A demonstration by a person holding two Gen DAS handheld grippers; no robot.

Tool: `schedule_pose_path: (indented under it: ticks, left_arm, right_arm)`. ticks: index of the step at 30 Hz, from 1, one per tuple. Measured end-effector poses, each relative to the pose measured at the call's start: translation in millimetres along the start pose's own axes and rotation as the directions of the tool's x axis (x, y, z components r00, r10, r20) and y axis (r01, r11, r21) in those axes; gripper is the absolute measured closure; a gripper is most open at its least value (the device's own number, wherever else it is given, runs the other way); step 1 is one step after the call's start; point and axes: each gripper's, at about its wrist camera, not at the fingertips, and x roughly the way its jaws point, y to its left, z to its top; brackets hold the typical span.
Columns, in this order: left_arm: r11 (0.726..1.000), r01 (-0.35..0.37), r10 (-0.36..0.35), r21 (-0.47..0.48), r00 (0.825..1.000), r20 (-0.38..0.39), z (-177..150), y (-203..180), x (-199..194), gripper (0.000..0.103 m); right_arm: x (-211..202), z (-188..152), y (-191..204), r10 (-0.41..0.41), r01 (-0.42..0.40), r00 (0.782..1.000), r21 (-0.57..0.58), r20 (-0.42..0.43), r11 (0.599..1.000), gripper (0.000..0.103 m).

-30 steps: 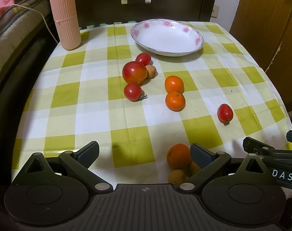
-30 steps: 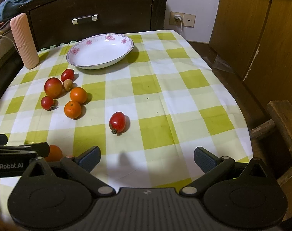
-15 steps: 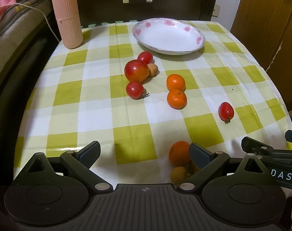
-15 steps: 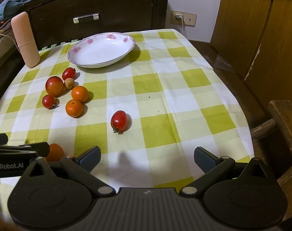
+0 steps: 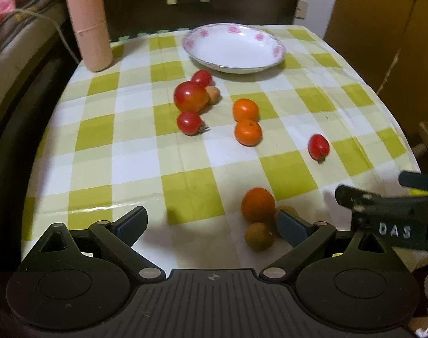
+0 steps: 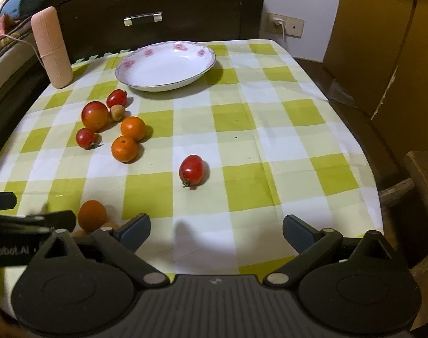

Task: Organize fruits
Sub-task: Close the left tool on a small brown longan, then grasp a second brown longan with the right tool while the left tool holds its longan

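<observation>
Room: dark wooden drawer cabinet behind the table, white wall with a socket, brown doors on the right.
Table: green-and-white checked cloth covers it.
Bowl: white, pink-flowered bowl, empty, at the far edge.
Pink cylinder: upright pink cylinder at the far left corner.
Left gripper: left gripper gaping, holding nothing; near orange just beside its right finger.
Right gripper: right gripper spread wide, empty, above bare cloth.
Fruit: large tomato, two oranges mid-table; lone plum tomato apart, right.
</observation>
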Motion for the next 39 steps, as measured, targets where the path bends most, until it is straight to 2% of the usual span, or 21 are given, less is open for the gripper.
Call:
schedule_pose_path:
  ticks: [4,11,15,17,20,24,26,29,32,39]
  left_arm:
    - [0.999,0.002,-0.002,0.041,1.000,0.004,-3.7,-6.2,1.1,0.004]
    - [0.996,0.022,-0.019,0.085,0.999,-0.039,-8.2,-12.5,15.4,0.020]
    - [0.995,0.048,-0.043,0.092,0.997,-0.056,-9.9,-16.3,21.3,0.021]
    - [0.992,0.061,-0.053,0.108,0.996,-0.075,-11.5,-19.6,25.6,0.028]
    - [0.991,0.042,-0.032,0.130,0.997,-0.074,-13.2,-22.6,27.1,0.032]
    - [0.993,0.043,-0.036,0.107,0.997,-0.066,-12.0,-17.9,25.9,0.042]
    - [0.994,0.055,-0.049,0.097,0.997,-0.060,-11.4,-15.4,24.2,0.054]
    - [0.994,0.071,-0.065,0.082,0.995,-0.070,-10.2,-11.9,23.0,0.063]
    - [0.995,0.075,-0.069,0.073,0.995,-0.079,-9.6,-9.3,22.6,0.068]
    - [0.998,0.057,-0.053,0.041,0.994,-0.092,-8.4,1.7,18.7,0.069]
  right_arm:
    - [0.1,0.7,-1.8,0.002,-0.002,1.000,-0.001,-0.008,1.000,0.008]
    - [-4.6,4.1,-4.6,0.029,-0.029,1.000,0.009,0.009,1.000,0.011]
    - [-6.1,3.8,0.6,0.038,-0.037,0.999,-0.021,0.010,0.999,0.014]
    - [-6.2,3.8,1.0,0.045,-0.045,0.999,-0.023,0.008,0.999,0.016]
    - [-6.1,4.2,-1.2,0.056,-0.056,0.998,-0.014,0.005,0.998,0.017]
    - [-5.1,4.9,-3.5,0.070,-0.070,0.998,-0.005,-0.002,0.998,0.019]
    - [-4.0,4.6,-3.5,0.078,-0.078,0.997,-0.007,-0.007,0.997,0.021]
    - [-1.8,3.9,-2.2,0.091,-0.092,0.996,-0.014,-0.018,0.996,0.023]
    - [1.1,1.2,2.1,0.105,-0.106,0.994,-0.038,-0.031,0.994,0.026]
    - [4.4,-7.9,17.5,0.151,-0.157,0.987,-0.117,-0.056,0.981,0.035]
